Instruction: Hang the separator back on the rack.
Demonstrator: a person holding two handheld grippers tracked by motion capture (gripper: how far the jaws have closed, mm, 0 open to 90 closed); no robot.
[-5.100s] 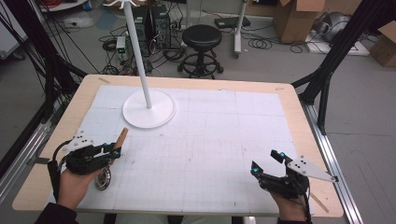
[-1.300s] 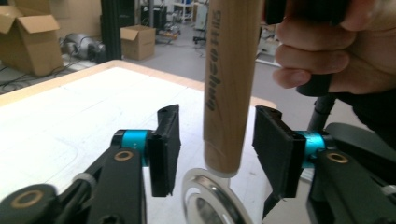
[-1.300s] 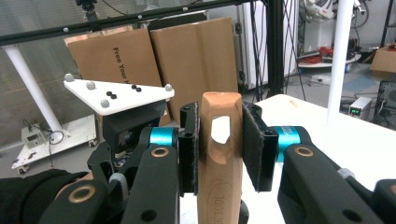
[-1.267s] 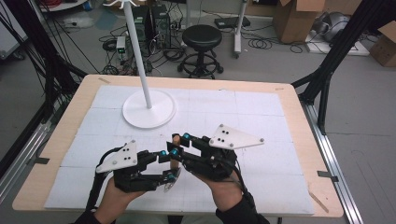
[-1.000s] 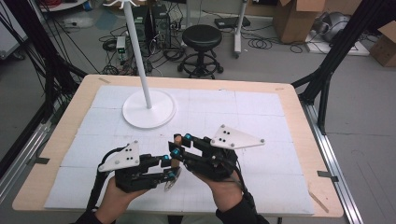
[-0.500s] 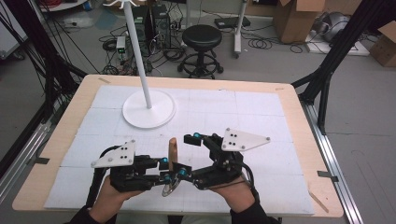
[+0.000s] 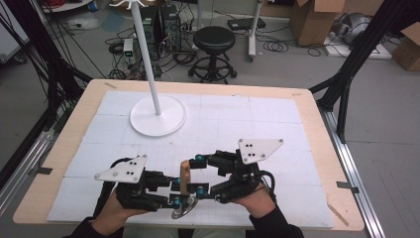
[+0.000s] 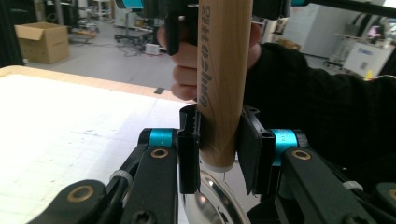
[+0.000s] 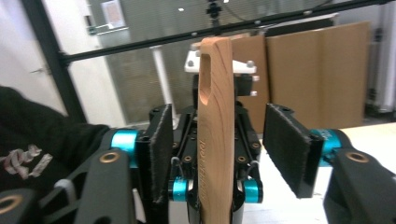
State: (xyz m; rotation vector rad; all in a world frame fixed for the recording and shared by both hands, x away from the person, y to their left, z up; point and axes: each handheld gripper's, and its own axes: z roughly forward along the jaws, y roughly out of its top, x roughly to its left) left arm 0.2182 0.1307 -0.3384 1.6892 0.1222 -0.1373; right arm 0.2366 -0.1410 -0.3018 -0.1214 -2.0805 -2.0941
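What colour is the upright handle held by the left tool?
Light wood handle, clearest in the left gripper view.

Left claw gripping upright wooden handle, right claw alongside

One tabletop, covered by one white gridded mat. On it stands one white stand, made of one round base and one upright pole. There are two grippers: the left gripper and the right gripper, each topped by one grey three-cornered plate. Between them is one tool with one wooden handle and one shiny metal head. Two hands hold the grippers. On the floor beyond: one black stool and three cardboard boxes.
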